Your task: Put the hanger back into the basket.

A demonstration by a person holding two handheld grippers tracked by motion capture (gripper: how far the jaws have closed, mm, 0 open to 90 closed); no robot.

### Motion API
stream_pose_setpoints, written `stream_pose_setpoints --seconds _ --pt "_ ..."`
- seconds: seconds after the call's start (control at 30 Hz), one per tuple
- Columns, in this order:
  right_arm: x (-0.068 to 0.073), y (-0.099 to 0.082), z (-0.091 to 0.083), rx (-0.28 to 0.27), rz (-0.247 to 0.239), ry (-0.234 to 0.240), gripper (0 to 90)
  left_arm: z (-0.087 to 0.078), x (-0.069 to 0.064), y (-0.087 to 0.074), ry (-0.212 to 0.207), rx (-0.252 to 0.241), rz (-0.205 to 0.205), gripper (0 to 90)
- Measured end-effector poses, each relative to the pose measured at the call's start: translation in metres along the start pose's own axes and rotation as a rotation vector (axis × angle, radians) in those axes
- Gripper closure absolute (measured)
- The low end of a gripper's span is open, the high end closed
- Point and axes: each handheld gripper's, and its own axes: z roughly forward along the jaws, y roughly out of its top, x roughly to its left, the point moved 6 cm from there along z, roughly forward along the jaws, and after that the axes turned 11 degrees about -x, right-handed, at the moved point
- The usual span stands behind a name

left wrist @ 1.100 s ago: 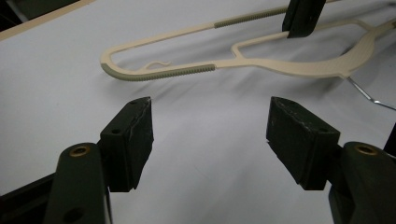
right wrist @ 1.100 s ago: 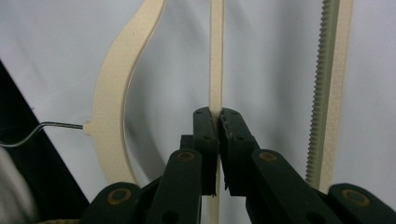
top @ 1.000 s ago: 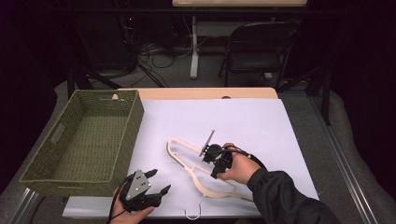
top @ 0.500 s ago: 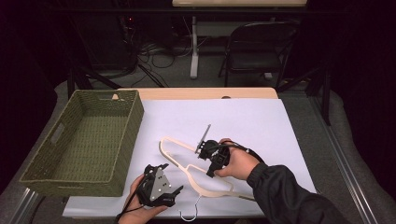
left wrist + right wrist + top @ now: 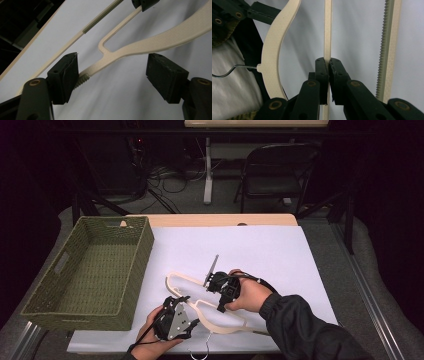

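Note:
A cream plastic hanger point(image 5: 187, 278) lies on the white sheet near the table's front, its wire hook point(image 5: 200, 352) toward the person. My right gripper point(image 5: 220, 306) is shut on a thin bar of the hanger point(image 5: 327, 30), beside a ribbed bar point(image 5: 387, 50). My left gripper point(image 5: 189, 311) stands open astride the hanger's curved arm point(image 5: 155, 41). Its jaws have just been closing. The arm's ribbed stem runs past the left pad point(image 5: 66, 75), and the other pad is well clear of it.
A green woven basket point(image 5: 140, 270) stands at the table's left, open side up. The white sheet point(image 5: 270, 255) spreads behind and to the right of the hands. A folding chair point(image 5: 272, 175) and cables sit on the floor beyond the table.
My left gripper has moved right from the front edge to the hanger's arm. The hanger has shifted a little toward the left and front with the right hand.

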Motion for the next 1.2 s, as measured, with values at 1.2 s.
stream_pose_setpoints --seconds 1.2 --pt "0.005 -0.005 0.038 0.019 -0.03 0.041 85.1 0.024 -0.011 -0.018 -0.191 0.086 -0.096 48.5"
